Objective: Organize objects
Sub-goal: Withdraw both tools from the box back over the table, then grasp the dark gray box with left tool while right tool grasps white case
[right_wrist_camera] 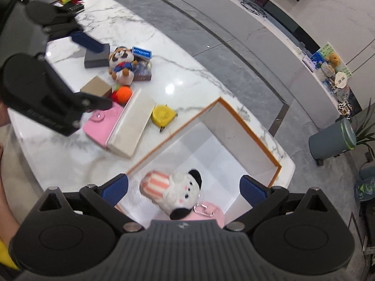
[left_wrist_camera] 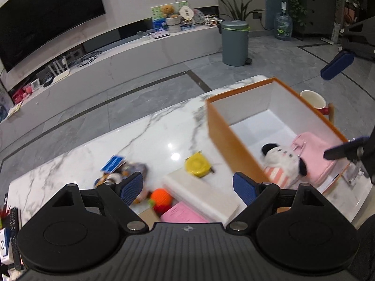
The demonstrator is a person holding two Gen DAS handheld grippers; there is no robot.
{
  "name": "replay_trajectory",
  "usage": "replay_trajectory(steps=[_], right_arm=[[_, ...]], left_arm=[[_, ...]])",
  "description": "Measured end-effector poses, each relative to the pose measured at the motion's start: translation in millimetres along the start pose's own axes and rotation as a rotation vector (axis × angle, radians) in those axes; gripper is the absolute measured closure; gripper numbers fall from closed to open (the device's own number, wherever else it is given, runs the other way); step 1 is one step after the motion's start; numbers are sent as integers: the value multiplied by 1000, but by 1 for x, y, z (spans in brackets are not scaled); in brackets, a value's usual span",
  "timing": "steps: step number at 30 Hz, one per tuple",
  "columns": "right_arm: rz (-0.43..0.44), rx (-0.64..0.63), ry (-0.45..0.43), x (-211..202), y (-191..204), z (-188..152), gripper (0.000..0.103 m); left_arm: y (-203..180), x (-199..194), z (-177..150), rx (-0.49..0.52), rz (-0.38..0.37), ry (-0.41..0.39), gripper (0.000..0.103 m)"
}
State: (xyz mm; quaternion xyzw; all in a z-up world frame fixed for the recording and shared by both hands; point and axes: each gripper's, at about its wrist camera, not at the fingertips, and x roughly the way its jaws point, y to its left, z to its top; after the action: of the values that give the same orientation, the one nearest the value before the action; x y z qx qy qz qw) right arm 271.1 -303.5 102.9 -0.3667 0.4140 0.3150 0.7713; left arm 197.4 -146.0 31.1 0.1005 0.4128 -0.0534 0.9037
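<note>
An orange box [left_wrist_camera: 219, 126] with a white inside stands on the marble table [left_wrist_camera: 140, 135]. In it lie a white plush dog [right_wrist_camera: 180, 192] and a pink bag [left_wrist_camera: 314, 161]. My right gripper [right_wrist_camera: 185, 187] hangs open right over the dog, holding nothing. Left of the box lie a yellow tape measure [left_wrist_camera: 198, 167], a long white box [left_wrist_camera: 201, 194], a pink box [right_wrist_camera: 100, 126], an orange knitted ball [left_wrist_camera: 161, 197] and a tiger plush [right_wrist_camera: 121, 65]. Over this pile my left gripper [left_wrist_camera: 187, 187] is open and empty.
A grey box [right_wrist_camera: 97, 58], a brown box [right_wrist_camera: 96, 89] and a blue card [left_wrist_camera: 112, 164] also lie on the table. A red mug [left_wrist_camera: 314, 100] stands behind the orange box. On the floor beyond are a grey bin [left_wrist_camera: 234, 44] and a low TV cabinet [left_wrist_camera: 131, 53].
</note>
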Motion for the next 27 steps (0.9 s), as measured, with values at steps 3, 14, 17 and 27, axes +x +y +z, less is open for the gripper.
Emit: replay_trajectory(steps=[3, 14, 17, 27], right_arm=[[-20, 9, -5, 4, 13, 14, 2], [-58, 106, -44, 32, 55, 57, 2], [-57, 155, -55, 48, 65, 63, 2], [-83, 295, -109, 112, 95, 68, 2]], left_arm=[[26, -5, -13, -29, 13, -1, 2], [102, 6, -56, -165, 35, 33, 2], [114, 12, -66, -180, 34, 42, 2], [148, 46, -99, -265, 22, 79, 2]])
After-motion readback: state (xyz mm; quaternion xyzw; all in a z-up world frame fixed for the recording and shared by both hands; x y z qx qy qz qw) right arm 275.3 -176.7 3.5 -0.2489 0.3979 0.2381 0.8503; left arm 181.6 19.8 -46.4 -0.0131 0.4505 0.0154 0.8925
